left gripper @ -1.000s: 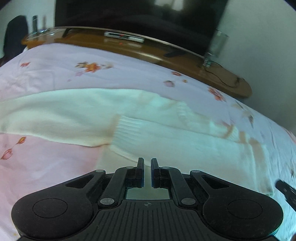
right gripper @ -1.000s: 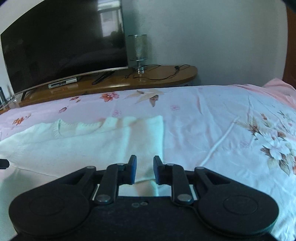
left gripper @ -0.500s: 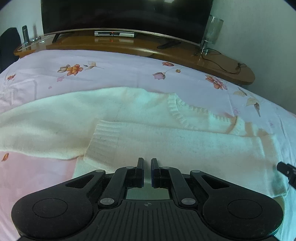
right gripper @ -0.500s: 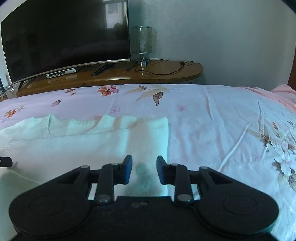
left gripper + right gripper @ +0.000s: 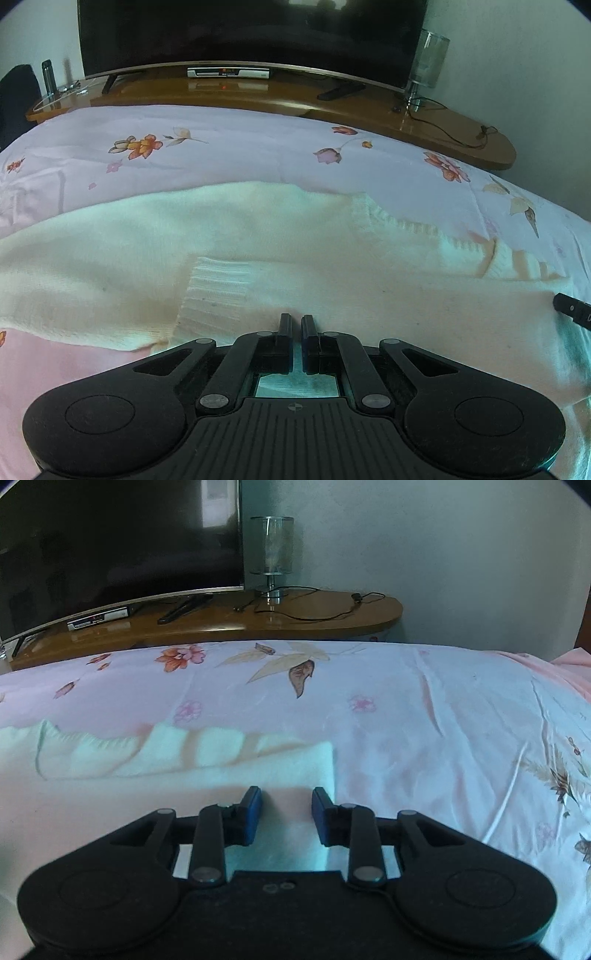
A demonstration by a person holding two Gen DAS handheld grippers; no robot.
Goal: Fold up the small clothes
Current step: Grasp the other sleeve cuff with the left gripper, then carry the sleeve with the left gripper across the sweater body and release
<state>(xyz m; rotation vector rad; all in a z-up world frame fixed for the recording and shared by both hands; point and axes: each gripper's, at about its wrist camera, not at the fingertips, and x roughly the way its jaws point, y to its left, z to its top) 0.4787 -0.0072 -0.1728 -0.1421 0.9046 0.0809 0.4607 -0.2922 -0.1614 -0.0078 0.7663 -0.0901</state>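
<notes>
Across the middle of the bed (image 5: 258,147), on its pink flowered sheet, a cream knitted sweater (image 5: 110,266) lies flat, its ribbed neckline (image 5: 406,225) toward the far edge and one sleeve folded over the body so that the ribbed cuff (image 5: 218,291) rests on top, near the sweater's middle. The left tool (image 5: 296,325) sits low over that folded sleeve, just beside the cuff, its two fingers drawn almost together with only a thin slit between them and no cloth seen in the slit. At the right rim of the left wrist view a dark fingertip of the right tool (image 5: 572,308) shows over the sweater's side edge. Seen from its own camera, the right tool (image 5: 287,805) has its fingers well apart, poised over the sweater (image 5: 221,768) near the folded corner, with nothing between them; whether they touch the knit cannot be told. Beyond the far edge of the bed stands a wooden TV stand (image 5: 295,616) carrying a curved television (image 5: 110,546), a set-top box (image 5: 227,72) and a glass table lamp (image 5: 272,550) with its cable trailing.
</notes>
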